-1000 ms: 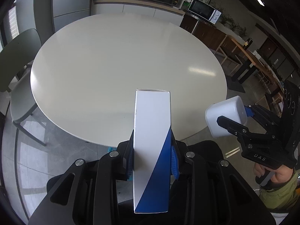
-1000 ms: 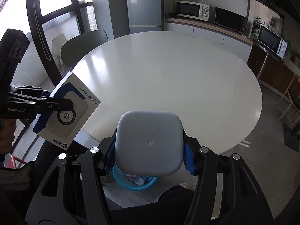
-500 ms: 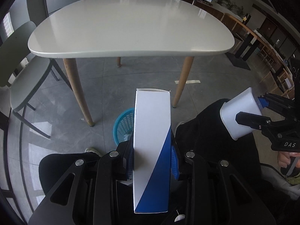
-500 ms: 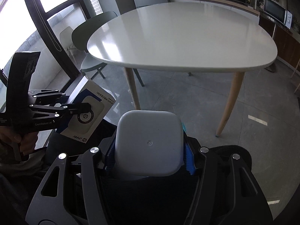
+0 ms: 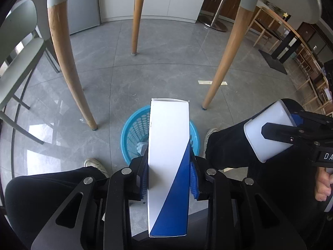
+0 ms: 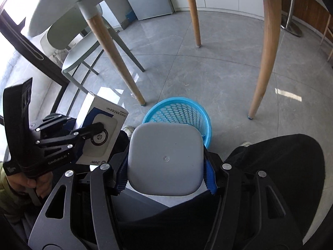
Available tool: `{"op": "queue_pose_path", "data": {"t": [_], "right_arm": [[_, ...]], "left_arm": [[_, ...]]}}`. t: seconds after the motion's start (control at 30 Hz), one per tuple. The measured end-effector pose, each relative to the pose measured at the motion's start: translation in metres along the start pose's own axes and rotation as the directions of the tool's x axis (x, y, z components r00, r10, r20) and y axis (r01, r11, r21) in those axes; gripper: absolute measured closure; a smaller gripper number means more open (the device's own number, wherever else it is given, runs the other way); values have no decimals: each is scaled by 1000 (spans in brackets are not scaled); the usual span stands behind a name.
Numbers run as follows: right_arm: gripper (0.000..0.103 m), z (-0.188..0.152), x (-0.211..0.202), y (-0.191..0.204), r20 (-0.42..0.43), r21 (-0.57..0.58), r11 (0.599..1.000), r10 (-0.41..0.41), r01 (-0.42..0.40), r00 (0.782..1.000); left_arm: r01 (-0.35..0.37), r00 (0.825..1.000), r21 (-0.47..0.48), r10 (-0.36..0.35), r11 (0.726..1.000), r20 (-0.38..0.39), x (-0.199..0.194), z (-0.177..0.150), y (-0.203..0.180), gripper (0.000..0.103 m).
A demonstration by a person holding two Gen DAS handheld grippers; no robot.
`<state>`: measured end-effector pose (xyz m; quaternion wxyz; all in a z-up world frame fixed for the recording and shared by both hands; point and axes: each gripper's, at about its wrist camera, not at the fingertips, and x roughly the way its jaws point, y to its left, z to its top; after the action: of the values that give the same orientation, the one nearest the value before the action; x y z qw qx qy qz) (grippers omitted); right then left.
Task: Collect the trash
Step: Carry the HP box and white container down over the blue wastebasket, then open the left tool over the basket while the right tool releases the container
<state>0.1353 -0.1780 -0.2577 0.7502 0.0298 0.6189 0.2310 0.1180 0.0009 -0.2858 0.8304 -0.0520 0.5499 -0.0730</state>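
Observation:
My left gripper [image 5: 169, 179] is shut on a white and blue cardboard box [image 5: 168, 162], held above a blue mesh basket [image 5: 133, 131] on the floor. The box also shows in the right wrist view [image 6: 100, 129]. My right gripper [image 6: 166, 177] is shut on a white square plastic container [image 6: 165, 158], just above and in front of the basket [image 6: 179, 110]. The container also shows in the left wrist view [image 5: 268, 131] at the right. Something pale lies inside the basket.
The table's wooden legs [image 5: 66, 62] [image 5: 224, 56] stand around and beyond the basket. A grey-green chair [image 6: 75, 41] stands at the left. The person's dark-trousered legs [image 5: 226, 145] and shoes [image 5: 93, 164] flank the basket on the grey tiled floor.
Both grippers have dropped from table height to below the tabletop and tilted down. The basket on the floor has come into view under the box and container. Both grips are unchanged.

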Motion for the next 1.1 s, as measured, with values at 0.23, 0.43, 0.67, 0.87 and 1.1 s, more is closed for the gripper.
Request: {"op": "queue_pose_path", "data": {"t": [0.23, 0.43, 0.67, 0.87, 1.1], "right_arm": [[48, 15, 41, -8, -42, 28, 999, -40, 41, 998], [48, 29, 86, -17, -109, 74, 996, -30, 38, 994], [44, 39, 107, -22, -123, 106, 994, -2, 16, 992], [29, 40, 112, -29, -122, 132, 991, -1, 18, 992], [28, 37, 100, -24, -90, 113, 993, -13, 23, 996]], "left_arm": [[23, 999, -52, -25, 998, -43, 34, 16, 10, 73], [-2, 996, -59, -3, 998, -84, 55, 23, 13, 73], [15, 995, -60, -21, 998, -96, 65, 30, 15, 70], [-40, 996, -63, 35, 997, -83, 61, 31, 19, 57], [-25, 996, -83, 18, 996, -84, 36, 21, 24, 57]]}}
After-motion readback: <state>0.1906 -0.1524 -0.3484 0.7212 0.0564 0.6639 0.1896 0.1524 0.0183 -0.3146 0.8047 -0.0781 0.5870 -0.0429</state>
